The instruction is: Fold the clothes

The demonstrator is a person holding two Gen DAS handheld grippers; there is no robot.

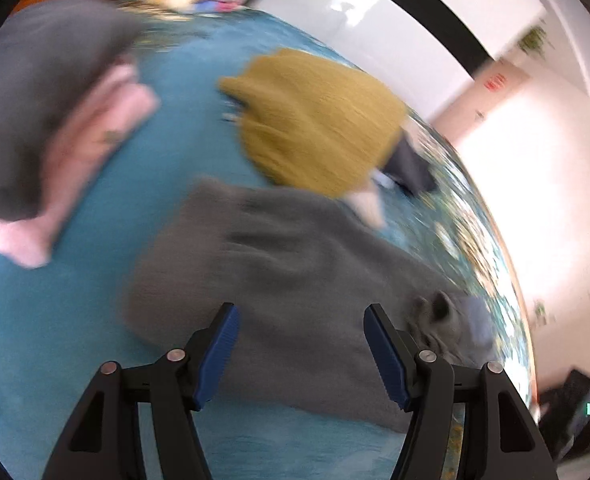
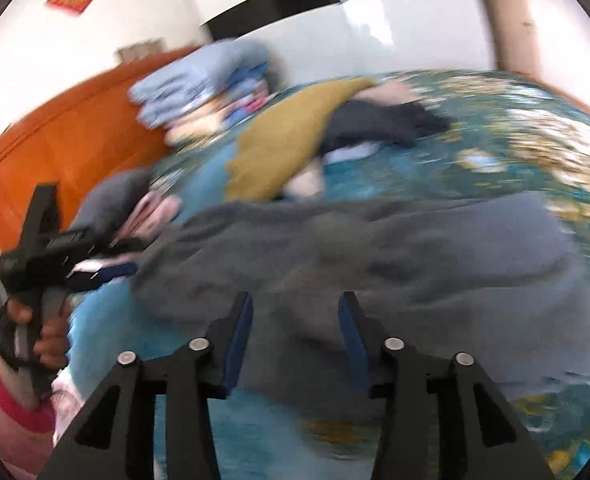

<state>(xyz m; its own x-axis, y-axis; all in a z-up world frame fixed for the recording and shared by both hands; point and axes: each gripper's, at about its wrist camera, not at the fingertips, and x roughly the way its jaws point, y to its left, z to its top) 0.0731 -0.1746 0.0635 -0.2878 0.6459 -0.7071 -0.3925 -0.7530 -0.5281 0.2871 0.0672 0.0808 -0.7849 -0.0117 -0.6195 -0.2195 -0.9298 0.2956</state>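
Note:
A grey garment (image 1: 295, 280) lies spread on the teal bed cover (image 1: 75, 320); it also shows in the right wrist view (image 2: 375, 264). My left gripper (image 1: 301, 328) is open and empty, just above the garment's near edge. My right gripper (image 2: 295, 320) is open and empty, over the garment's near edge. The left gripper also shows at the left of the right wrist view (image 2: 107, 272), held in a hand. Both views are blurred by motion.
A mustard knit garment (image 1: 315, 120) lies beyond with dark clothes (image 1: 411, 164) beside it. A folded stack of grey and pink clothes (image 1: 55, 120) sits at the left. Blue folded clothes (image 2: 199, 80) lie by the orange headboard (image 2: 55, 140).

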